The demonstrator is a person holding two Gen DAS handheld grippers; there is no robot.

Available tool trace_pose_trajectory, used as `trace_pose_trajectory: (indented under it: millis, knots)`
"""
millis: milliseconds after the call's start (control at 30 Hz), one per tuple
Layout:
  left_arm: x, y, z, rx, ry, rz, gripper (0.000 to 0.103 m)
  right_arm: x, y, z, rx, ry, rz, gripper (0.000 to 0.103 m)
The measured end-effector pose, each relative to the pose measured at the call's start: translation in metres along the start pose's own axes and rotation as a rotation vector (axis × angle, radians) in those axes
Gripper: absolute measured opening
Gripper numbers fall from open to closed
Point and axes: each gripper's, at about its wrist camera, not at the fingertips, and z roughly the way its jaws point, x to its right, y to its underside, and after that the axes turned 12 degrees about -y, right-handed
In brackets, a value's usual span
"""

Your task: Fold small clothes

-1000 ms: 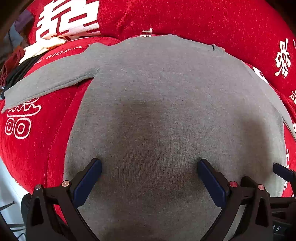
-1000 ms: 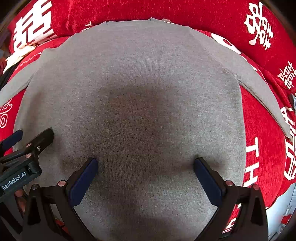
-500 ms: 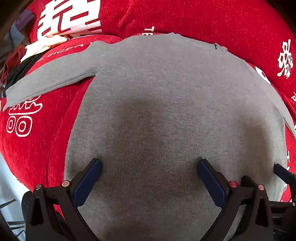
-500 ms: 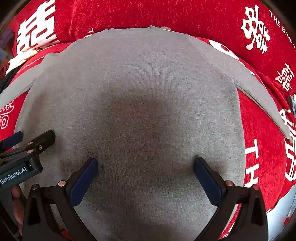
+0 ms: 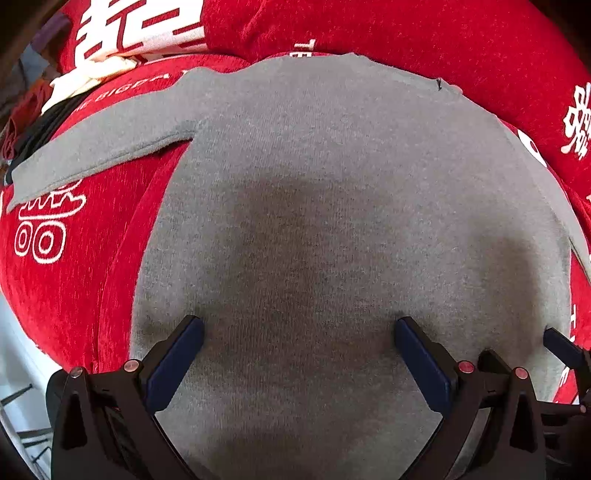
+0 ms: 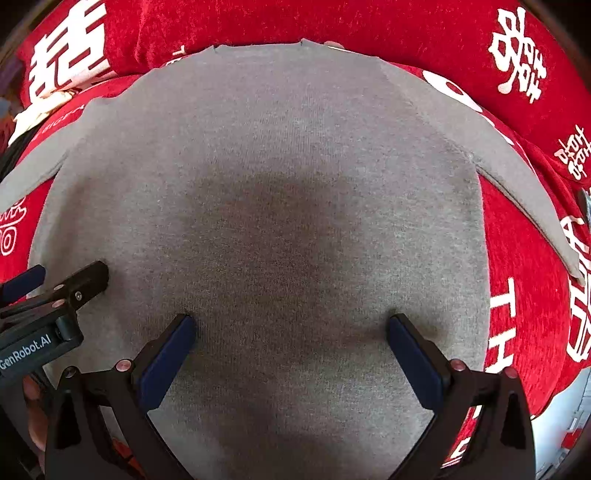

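Observation:
A small grey long-sleeved sweater [image 5: 332,206] lies flat on a red cloth [image 5: 66,280] with white lettering. Its left sleeve [image 5: 99,147] stretches out to the left; its right sleeve [image 6: 524,184] runs down to the right. My left gripper [image 5: 297,332] is open, its blue-padded fingers resting on the lower body of the sweater. My right gripper [image 6: 291,330] is open too, its fingers on the same lower part [image 6: 295,221]. Each gripper shows at the edge of the other's view: the left one [image 6: 55,291], the right one [image 5: 561,347].
The red cloth also covers a raised back behind the sweater [image 6: 332,22]. A heap of cream, black and dark red clothes [image 5: 44,107] lies at the far left. A pale floor [image 5: 14,369] shows below the cloth's left edge.
Both views have shifted only slightly; the grippers stay open on the sweater's lower part and the sweater has not moved.

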Motion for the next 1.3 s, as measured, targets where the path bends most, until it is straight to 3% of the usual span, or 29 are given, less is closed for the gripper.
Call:
trace_pose_trajectory:
  millis: [300,733,1067,1300]
  knots:
    - [0.009,-0.012,-0.016,0.025,-0.005,-0.004,0.103,0.014,-0.007,-0.026,0.134,0.050,0.002,0.103]
    - [0.073,-0.045,-0.039,0.074,-0.013,0.089,0.103,0.067,-0.031,-0.052,0.229,0.079,0.083,0.103]
    - [0.139,-0.064,-0.040,0.077,-0.022,0.163,0.103,0.153,-0.034,-0.060,0.272,0.096,0.220,0.103]
    - [0.197,-0.076,-0.038,0.089,-0.034,0.230,0.103,0.255,-0.015,-0.065,0.302,0.095,0.441,0.103]
